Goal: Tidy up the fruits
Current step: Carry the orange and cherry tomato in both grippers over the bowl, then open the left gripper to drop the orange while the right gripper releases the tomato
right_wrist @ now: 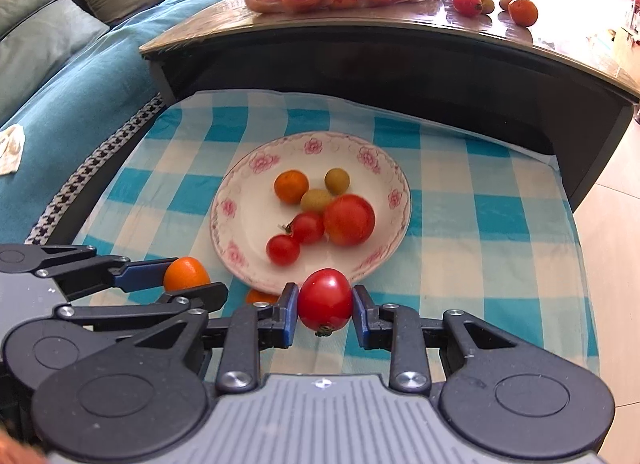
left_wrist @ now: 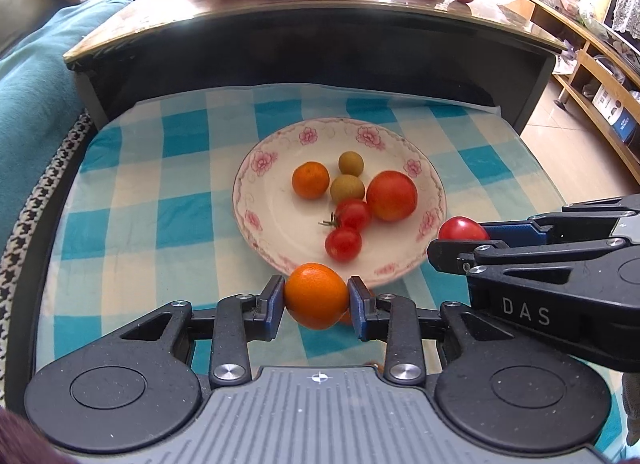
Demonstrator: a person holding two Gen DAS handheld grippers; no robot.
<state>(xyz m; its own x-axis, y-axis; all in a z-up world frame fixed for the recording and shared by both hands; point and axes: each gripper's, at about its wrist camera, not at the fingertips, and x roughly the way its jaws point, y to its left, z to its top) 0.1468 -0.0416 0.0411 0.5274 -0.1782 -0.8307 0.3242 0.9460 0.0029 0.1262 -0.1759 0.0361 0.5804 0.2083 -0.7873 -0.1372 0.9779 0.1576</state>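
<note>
The left gripper (left_wrist: pixel 316 298) clamps a round orange tangerine (left_wrist: pixel 316 295) and the right gripper (right_wrist: pixel 325 306) a glossy red tomato (right_wrist: pixel 325 299), both fruits short of the pink-flowered white ceramic plate (left_wrist: pixel 276 224) ahead of the fingertips, apparently for deposit there.

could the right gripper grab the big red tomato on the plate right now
Probably not yet: the right gripper is shut on a small red tomato. The path to the big red tomato on the floral plate looks free otherwise.

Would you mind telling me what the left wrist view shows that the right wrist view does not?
Only the left wrist view shows the wooden shelf unit at the right. Only the right wrist view shows the white cloth on the blue sofa cover. Both show the plate of fruit, the left tool gripping an orange and the right tool gripping a tomato.
</note>
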